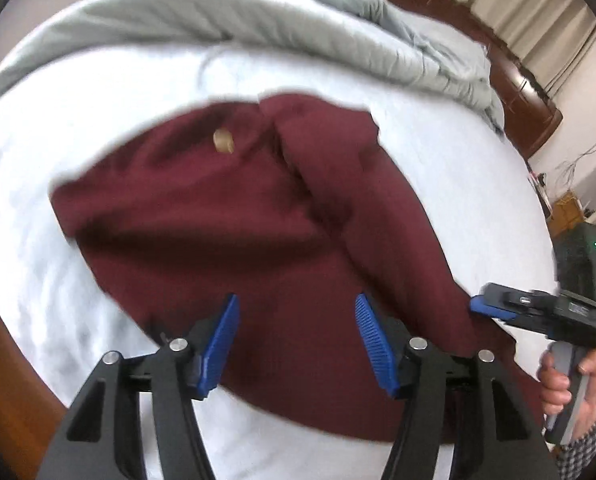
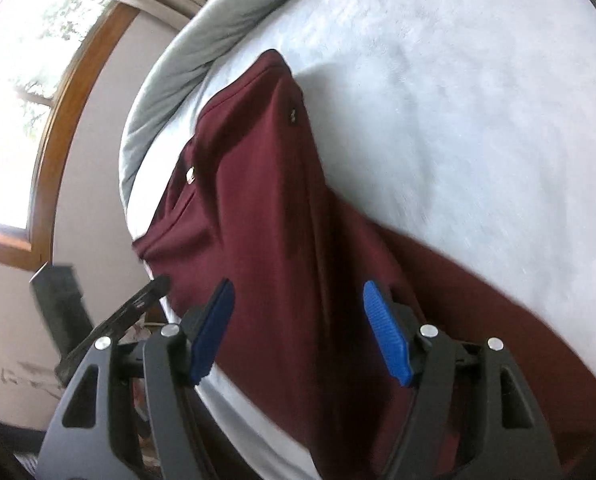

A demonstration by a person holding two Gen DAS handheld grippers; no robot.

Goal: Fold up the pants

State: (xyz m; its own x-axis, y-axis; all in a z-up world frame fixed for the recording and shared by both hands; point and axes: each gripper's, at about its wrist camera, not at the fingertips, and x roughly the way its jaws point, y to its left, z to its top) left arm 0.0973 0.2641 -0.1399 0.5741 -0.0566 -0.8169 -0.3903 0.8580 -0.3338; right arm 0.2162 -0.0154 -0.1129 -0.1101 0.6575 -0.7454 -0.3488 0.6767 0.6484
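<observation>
Dark red pants (image 1: 233, 216) lie spread on a white bed sheet (image 1: 77, 128), with a small tan tag (image 1: 223, 141) near the waistband. My left gripper (image 1: 298, 344) is open and empty, hovering over the near part of the pants. My right gripper (image 2: 300, 332) is open and empty too, over the pants (image 2: 265, 208) near the bed's edge. In the left wrist view the right gripper (image 1: 538, 312) shows at the right, held in a hand, with a blue finger (image 1: 492, 308) at the pants' edge. A metal snap (image 2: 191, 176) shows on the waistband.
A grey-green duvet (image 1: 217, 12) is bunched along the far side of the bed. A brown wooden headboard (image 1: 518, 80) stands behind it. A window (image 2: 29, 92) with a wooden frame is at the left. Cluttered furniture (image 1: 578, 232) stands at the right.
</observation>
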